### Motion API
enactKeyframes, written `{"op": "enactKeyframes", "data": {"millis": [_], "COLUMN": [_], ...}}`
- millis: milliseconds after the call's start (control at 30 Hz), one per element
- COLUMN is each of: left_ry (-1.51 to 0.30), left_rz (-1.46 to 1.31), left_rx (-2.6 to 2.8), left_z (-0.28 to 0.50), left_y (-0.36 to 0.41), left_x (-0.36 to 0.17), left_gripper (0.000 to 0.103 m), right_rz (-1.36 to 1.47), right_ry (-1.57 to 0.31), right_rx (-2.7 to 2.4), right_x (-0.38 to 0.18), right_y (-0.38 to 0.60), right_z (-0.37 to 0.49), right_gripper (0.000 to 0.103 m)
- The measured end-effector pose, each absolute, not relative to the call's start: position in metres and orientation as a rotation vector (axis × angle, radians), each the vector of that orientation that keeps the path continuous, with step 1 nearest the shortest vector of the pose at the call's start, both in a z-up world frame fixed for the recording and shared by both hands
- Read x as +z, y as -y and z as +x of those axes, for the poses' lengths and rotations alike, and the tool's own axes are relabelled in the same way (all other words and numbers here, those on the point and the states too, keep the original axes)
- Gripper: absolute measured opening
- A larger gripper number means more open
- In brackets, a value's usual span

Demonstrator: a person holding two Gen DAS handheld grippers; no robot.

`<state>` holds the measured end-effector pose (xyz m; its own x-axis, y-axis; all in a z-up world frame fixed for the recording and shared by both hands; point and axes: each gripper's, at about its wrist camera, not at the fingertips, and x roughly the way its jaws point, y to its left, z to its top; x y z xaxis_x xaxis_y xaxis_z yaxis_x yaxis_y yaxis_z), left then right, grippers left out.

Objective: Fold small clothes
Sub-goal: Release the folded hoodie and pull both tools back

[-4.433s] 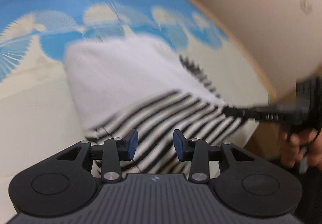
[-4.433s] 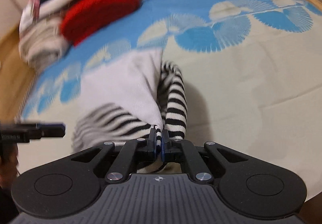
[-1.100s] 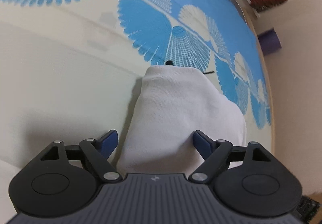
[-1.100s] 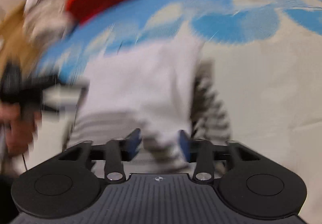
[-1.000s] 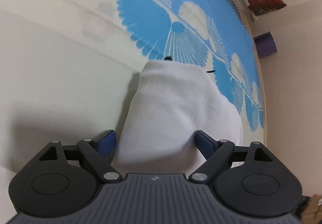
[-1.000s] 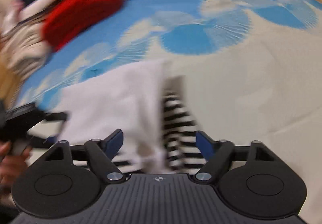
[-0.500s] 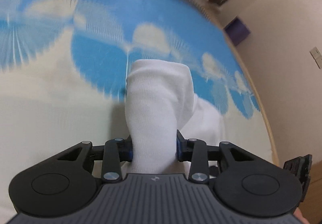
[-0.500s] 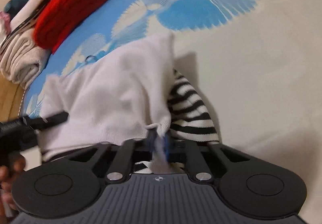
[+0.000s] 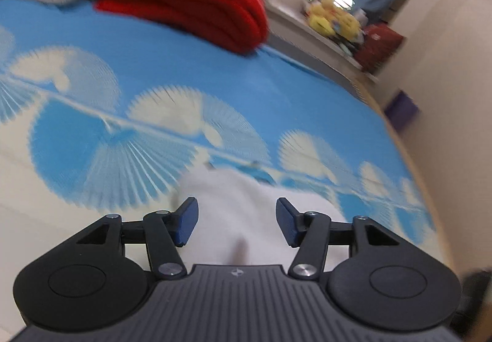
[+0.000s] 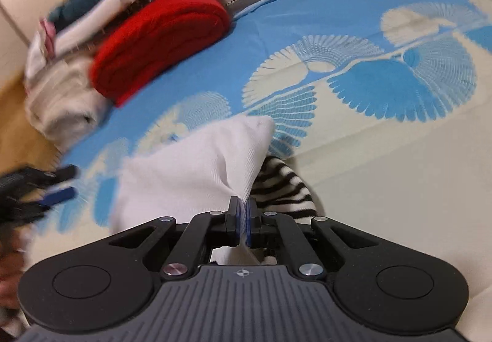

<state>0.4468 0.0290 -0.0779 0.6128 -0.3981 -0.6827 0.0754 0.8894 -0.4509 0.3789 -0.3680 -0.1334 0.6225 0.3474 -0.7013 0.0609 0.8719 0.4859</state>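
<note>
White garment [image 10: 190,170] with striped sleeve [image 10: 283,185], bunched on bedspread [image 10: 384,157]

One white garment [image 10: 190,170], one red blanket [image 10: 160,37], two hand-held grippers.

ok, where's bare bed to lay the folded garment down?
Free: the cream stretch of bedspread right of the white garment, and the blue band between it and the red blanket. Crowded: far-left corner, blanket plus piled laundry.
</note>
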Motion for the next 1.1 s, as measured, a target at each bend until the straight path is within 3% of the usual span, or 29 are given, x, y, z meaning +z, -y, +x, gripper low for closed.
{"op": "enactKeyframes", "data": {"millis": [167, 233, 267, 367, 433, 500, 533, 667, 733, 933, 1100], "left_ry": [-1.048, -1.133, -1.119, -1.110, -1.095, -1.084, -1.096, -1.215, -1.199, -0.974, -0.913], "left_rz": [-0.247, -0.097, -0.015, -0.074, -0.156, -0.156, -0.133, 0.012, -0.008, 0.101, 0.061], "left_rx": [-0.411, -0.394, -0.372, -0.328, -0.320, -0.344, -0.351, -0.312, -0.281, -0.172, -0.122], "left_z": [0.435, 0.426, 0.420, 0.414, 0.408, 0.400, 0.397, 0.389, 0.383, 0.336, 0.295], "left_y": [-0.007, 0.008, 0.013, 0.004, -0.003, -0.003, -0.001, 0.009, 0.005, 0.010, 0.014], "left_x": [-0.107, -0.133, -0.137, -0.128, -0.116, -0.110, -0.111, -0.140, -0.132, -0.062, -0.027], "left_gripper": [0.061, 0.062, 0.070, 0.070, 0.070, 0.070, 0.070, 0.083, 0.083, 0.086, 0.091], "right_rz": [0.523, 0.409, 0.367, 0.385, 0.389, 0.387, 0.384, 0.210, 0.167, 0.168, 0.174], "right_ry": [-0.982, -0.977, -0.971, -0.887, -0.836, -0.830, -0.865, -1.202, -1.263, -0.995, -0.831], "right_rx": [0.075, -0.010, -0.027, -0.003, 0.058, 0.151, 0.201, 0.186, 0.096, 0.026, 0.044], "right_x": [-0.153, -0.151, -0.149, -0.133, -0.119, -0.111, -0.114, -0.160, -0.170, -0.098, -0.049], "right_y": [0.369, 0.364, 0.362, 0.366, 0.365, 0.361, 0.358, 0.340, 0.345, 0.361, 0.361], "right_z": [0.388, 0.386, 0.384, 0.371, 0.361, 0.354, 0.353, 0.354, 0.352, 0.321, 0.269], "right_gripper": [0.001, 0.002, 0.005, 0.005, 0.013, 0.045, 0.050, 0.054, 0.054, 0.057, 0.079]}}
